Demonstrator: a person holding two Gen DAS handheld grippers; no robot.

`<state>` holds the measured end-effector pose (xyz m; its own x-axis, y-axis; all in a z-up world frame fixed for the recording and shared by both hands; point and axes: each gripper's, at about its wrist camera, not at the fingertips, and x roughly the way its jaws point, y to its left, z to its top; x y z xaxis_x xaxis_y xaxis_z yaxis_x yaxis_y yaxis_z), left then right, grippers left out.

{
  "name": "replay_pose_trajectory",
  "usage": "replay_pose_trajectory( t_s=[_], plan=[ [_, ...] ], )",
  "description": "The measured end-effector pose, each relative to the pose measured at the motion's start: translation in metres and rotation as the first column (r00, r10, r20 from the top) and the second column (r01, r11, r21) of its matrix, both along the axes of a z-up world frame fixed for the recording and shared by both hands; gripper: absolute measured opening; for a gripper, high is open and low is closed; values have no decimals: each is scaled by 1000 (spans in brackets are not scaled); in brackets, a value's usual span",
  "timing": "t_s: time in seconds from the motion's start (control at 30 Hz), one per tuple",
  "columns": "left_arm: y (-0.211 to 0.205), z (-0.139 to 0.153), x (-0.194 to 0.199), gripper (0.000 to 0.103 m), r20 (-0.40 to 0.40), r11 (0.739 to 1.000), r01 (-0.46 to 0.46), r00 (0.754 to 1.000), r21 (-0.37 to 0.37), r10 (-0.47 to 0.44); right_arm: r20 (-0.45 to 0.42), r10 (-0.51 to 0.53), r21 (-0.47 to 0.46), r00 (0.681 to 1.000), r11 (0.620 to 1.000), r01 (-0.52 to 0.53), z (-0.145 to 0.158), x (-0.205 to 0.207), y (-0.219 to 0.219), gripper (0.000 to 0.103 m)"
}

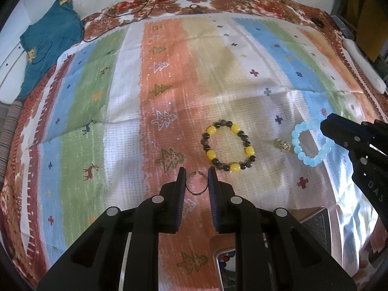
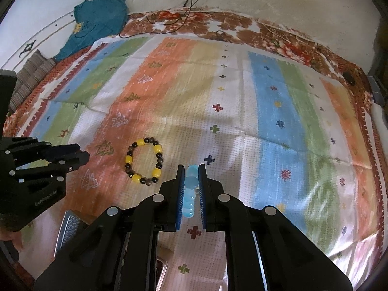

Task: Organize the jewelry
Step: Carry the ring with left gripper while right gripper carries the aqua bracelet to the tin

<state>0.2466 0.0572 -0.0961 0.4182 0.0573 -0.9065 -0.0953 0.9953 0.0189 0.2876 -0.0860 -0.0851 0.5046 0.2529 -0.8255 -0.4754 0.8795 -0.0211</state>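
Observation:
My left gripper point(image 1: 197, 178) is shut on a thin silver ring point(image 1: 196, 183), held just above the striped cloth point(image 1: 169, 84). My right gripper point(image 2: 191, 172) is shut on a pale blue bead bracelet point(image 2: 189, 194), which hangs edge-on between its pads. From the left wrist view the same blue bracelet point(image 1: 309, 143) shows as a full loop at the right gripper's tip point(image 1: 326, 127). A yellow and dark bead bracelet point(image 1: 229, 145) lies flat on the cloth between the two grippers, and it also shows in the right wrist view point(image 2: 144, 160). A small gold piece point(image 1: 282, 145) lies beside the blue bracelet.
A mirrored box edge point(image 1: 222, 264) with coloured beads inside sits under my left gripper, with a dark textured lid point(image 2: 71, 225) low in the right wrist view. A teal garment point(image 1: 51, 41) lies at the far left by the wall. Black cables point(image 1: 135, 7) run across the far edge.

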Motion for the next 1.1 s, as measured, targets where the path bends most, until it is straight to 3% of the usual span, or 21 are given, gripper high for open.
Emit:
replay_pose_trajectory(
  t_s=[1.1],
  plan=[
    [-38, 55, -71, 18, 120, 996, 78, 990, -50, -71, 97, 88, 87, 991, 992, -96, 56, -85, -5, 12]
  ],
)
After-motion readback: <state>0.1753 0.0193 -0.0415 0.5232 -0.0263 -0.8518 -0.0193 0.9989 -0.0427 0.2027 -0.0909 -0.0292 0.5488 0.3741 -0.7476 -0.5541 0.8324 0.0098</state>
